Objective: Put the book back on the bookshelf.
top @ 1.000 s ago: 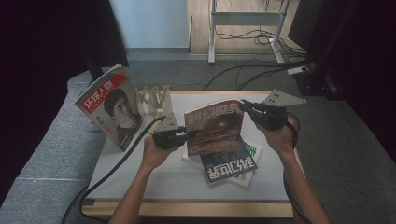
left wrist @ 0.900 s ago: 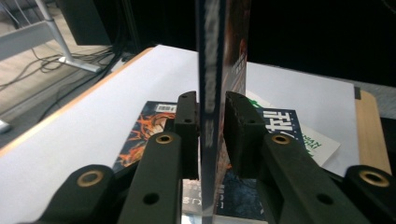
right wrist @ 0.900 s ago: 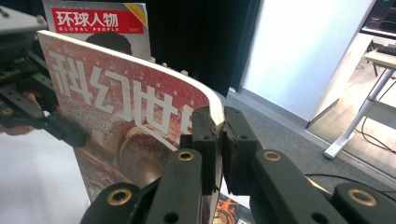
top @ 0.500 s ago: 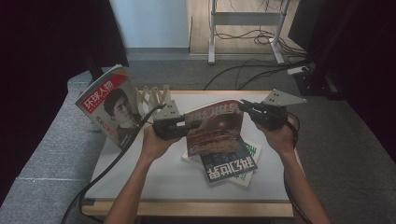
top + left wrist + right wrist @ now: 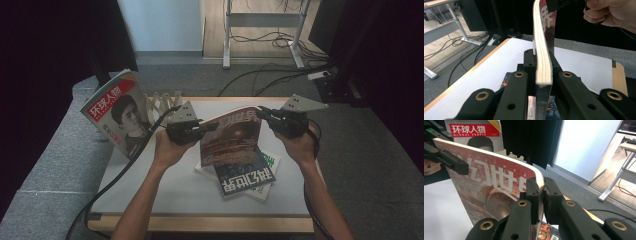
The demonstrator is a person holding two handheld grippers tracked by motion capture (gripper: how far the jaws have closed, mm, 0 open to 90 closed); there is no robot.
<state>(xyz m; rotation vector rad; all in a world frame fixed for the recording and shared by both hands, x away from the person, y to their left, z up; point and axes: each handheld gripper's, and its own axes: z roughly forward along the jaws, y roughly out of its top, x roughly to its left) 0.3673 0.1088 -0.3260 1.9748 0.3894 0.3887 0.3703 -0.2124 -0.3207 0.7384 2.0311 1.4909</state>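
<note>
The left tool (image 5: 207, 127) has just closed on the red magazine (image 5: 232, 137) after moving up its edge; the right tool (image 5: 264, 114) grips the opposite corner, so the magazine hangs above the surface (image 5: 165, 185), ready to carry.

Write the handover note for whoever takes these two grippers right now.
Left gripper: shut on the red magazine at its left top corner, jaws just closed further.
Right gripper: shut on its right top corner.
Red magazine: held upright above the white table, over the magazines lying flat.
Done: one magazine stands in the wooden rack.
Left: probably stand the red one in the rack too, then the flat ones.
</note>
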